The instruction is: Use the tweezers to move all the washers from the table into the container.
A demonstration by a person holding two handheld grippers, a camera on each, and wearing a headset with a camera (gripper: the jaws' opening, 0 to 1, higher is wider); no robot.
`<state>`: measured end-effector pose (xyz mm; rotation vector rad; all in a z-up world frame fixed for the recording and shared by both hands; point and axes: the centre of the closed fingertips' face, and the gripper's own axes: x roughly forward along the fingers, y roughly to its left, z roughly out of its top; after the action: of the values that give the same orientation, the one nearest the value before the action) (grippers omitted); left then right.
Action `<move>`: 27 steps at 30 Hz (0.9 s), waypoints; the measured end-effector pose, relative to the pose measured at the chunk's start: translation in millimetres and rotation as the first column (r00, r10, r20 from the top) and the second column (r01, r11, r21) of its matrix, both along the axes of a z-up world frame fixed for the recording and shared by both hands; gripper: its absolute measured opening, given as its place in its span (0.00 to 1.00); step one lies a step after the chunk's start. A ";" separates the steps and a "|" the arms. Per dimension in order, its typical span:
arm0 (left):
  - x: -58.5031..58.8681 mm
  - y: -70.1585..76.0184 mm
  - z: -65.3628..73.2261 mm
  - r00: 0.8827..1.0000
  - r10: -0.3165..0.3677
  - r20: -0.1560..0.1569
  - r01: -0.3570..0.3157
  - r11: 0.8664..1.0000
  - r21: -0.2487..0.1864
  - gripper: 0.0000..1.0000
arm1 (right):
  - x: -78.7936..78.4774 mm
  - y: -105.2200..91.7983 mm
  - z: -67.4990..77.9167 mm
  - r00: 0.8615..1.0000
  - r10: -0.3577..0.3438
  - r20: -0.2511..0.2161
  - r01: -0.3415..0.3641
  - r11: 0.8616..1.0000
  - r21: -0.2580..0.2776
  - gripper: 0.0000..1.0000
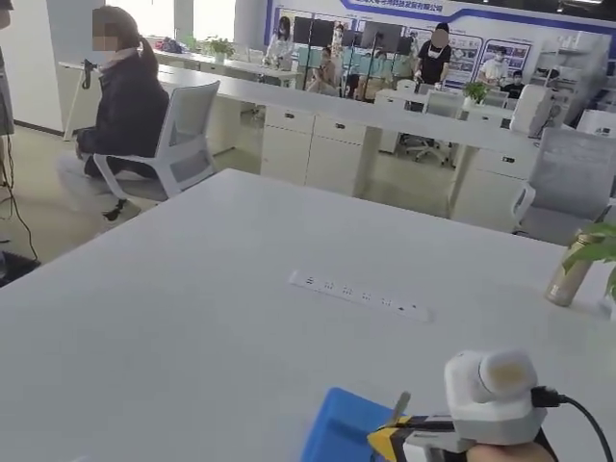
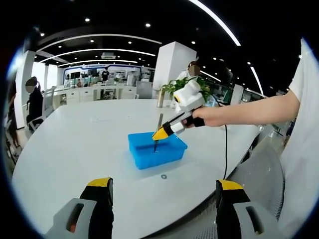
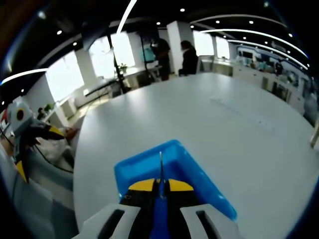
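A blue container [image 2: 155,160] stands on the white table [image 2: 75,149]. One small washer [image 2: 163,176] lies on the table just in front of it. My right gripper [image 2: 162,133] is shut on thin metal tweezers [image 2: 156,143], whose tips point down into the container. In the right gripper view the tweezers [image 3: 160,167] stick out from the right gripper [image 3: 160,187] over the container [image 3: 130,172]. Whether the tips hold a washer is too small to tell. My left gripper [image 2: 163,196] hangs open and apart, near the table's edge. In the head view the right gripper [image 1: 387,441] and the container [image 1: 332,428] sit at the bottom.
A power strip [image 1: 358,295] is set into the table's middle. A bottle [image 1: 568,271] and a plant [image 1: 599,248] stand at the far right. A person sits on a chair [image 1: 178,144] beyond the table's left side. The left gripper [image 3: 25,134] is off the table's edge.
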<state>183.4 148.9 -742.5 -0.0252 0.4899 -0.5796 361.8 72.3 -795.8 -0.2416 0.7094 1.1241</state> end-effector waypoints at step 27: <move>-0.3 -3.1 -0.9 1.000 -0.011 -0.003 0.011 1.000 0.002 0.86 | -35.1 8.4 46.1 0.997 0.058 0.056 -0.063 0.992 0.107 0.03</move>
<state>183.1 145.8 -743.4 -0.0216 0.4934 -0.5902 326.7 80.7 -749.7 -0.2008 0.5958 1.2061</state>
